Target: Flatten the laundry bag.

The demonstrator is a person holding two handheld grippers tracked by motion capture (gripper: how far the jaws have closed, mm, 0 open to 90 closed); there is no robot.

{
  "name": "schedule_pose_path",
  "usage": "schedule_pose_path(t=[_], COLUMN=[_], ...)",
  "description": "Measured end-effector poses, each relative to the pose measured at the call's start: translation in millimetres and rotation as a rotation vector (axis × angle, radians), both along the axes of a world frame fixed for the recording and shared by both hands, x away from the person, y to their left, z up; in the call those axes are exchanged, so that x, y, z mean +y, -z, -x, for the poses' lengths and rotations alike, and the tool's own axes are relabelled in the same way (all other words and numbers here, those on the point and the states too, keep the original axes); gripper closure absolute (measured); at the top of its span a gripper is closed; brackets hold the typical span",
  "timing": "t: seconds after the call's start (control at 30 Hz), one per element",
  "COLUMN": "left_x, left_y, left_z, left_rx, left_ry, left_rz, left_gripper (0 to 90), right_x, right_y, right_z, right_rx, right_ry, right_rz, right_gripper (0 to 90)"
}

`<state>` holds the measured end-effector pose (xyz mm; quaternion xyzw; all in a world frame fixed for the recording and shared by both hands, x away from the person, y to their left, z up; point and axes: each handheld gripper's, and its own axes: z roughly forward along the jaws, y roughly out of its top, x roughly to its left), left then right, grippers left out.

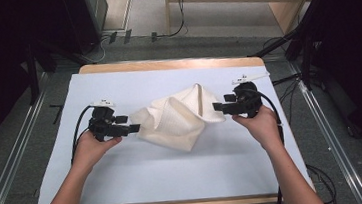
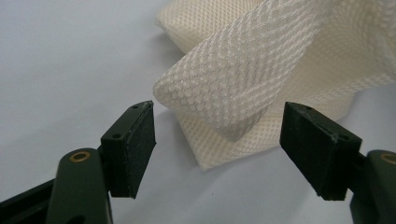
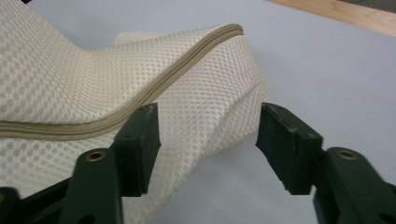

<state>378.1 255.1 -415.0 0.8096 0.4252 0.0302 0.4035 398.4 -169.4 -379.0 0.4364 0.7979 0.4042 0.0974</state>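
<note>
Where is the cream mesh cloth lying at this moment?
In the high view, the cream mesh cloth lies crumpled at the middle of the white table cover, between the left tool and right tool.

Desk (image 1: 170,63): a light wooden top, its bare far edge showing as a strip. White sheet (image 1: 175,168): lay flat over nearly the whole desk, reaching its near edge. Floor (image 1: 19,163): grey carpet on all sides of the desk. Metal rails (image 1: 9,163): ran along the floor left and right of the desk. Black cables (image 1: 172,30): lay on the floor beyond the desk's far edge. Wooden shelf unit (image 1: 285,1): stood beyond the desk's far right corner.
</note>
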Motion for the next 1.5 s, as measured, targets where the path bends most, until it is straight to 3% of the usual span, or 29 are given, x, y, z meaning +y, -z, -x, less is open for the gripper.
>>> schedule_pose_path(t=[0.23, 0.33, 0.37, 0.43, 0.47, 0.5, 0.6, 0.63, 0.67, 0.83, 1.03, 1.17, 1.33, 1.5], left_x=[-7.7, -6.8, -6.5, -6.1, -6.6, -8.3, -10.5, -12.0, -12.7, -11.1, -3.6, 9.1, 17.8, 32.0], left_y=[6.7, 9.2, 9.8, 9.6, 9.5, 9.2, 9.6, 9.3, 9.1, 6.0, 1.2, -3.8, -6.4, -9.0], left_z=[-6.4, -10.2, -11.2, -12.4, -12.7, -14.0, -14.8, -15.6, -15.4, -14.3, -12.3, -8.5, -6.0, -6.0], left_rx=[0.006, 0.021, 0.026, 0.035, 0.035, 0.051, 0.059, 0.078, 0.081, 0.09, 0.098, 0.085, 0.082, 0.076], left_ry=[-0.005, -0.026, -0.03, -0.03, -0.03, -0.028, -0.028, -0.017, -0.012, -0.006, 0.002, -0.017, -0.026, -0.076], left_rz=[-0.008, 0.026, 0.041, 0.057, 0.063, 0.065, 0.064, 0.06, 0.061, 0.086, 0.079, 0.072, 0.071, 0.082], left_gripper=[26.7, 32.4, 32.4, 44.0, 44.0, 48.5, 54.0, 63.2, 66.3, 83.7, 86.3, 86.6, 86.9, 87.0], right_x=[7.2, 8.6, 8.9, 11.0, 11.0, 13.5, 15.3, 16.8, 17.5, 18.1, 14.9, 4.8, -2.0, -10.6], right_y=[17.9, 26.7, 28.9, 32.3, 32.3, 32.4, 32.9, 34.1, 34.3, 34.6, 31.7, 27.5, 28.6, 32.7], right_z=[-6.7, -7.8, -7.9, -7.2, -7.2, -5.7, -4.6, -3.9, -3.0, -1.5, 4.2, 16.7, 29.6, 49.2], right_rx=[0.073, 0.103, 0.113, 0.121, 0.121, 0.118, 0.114, 0.116, 0.112, 0.115, 0.096, 0.066, 0.061, 0.053], right_ry=[-0.011, -0.016, -0.025, -0.06, -0.06, -0.076, -0.09, -0.103, -0.106, -0.116, -0.124, -0.115, -0.105, -0.103], right_rz=[-0.039, -0.052, -0.06, -0.06, -0.06, -0.052, -0.049, -0.045, -0.022, -0.012, 0.014, 0.03, 0.035, 0.069], right_gripper=[30.0, 33.2, 36.3, 48.5, 48.5, 55.3, 63.1, 74.6, 79.1, 86.1, 88.2, 88.2, 88.3, 88.3])
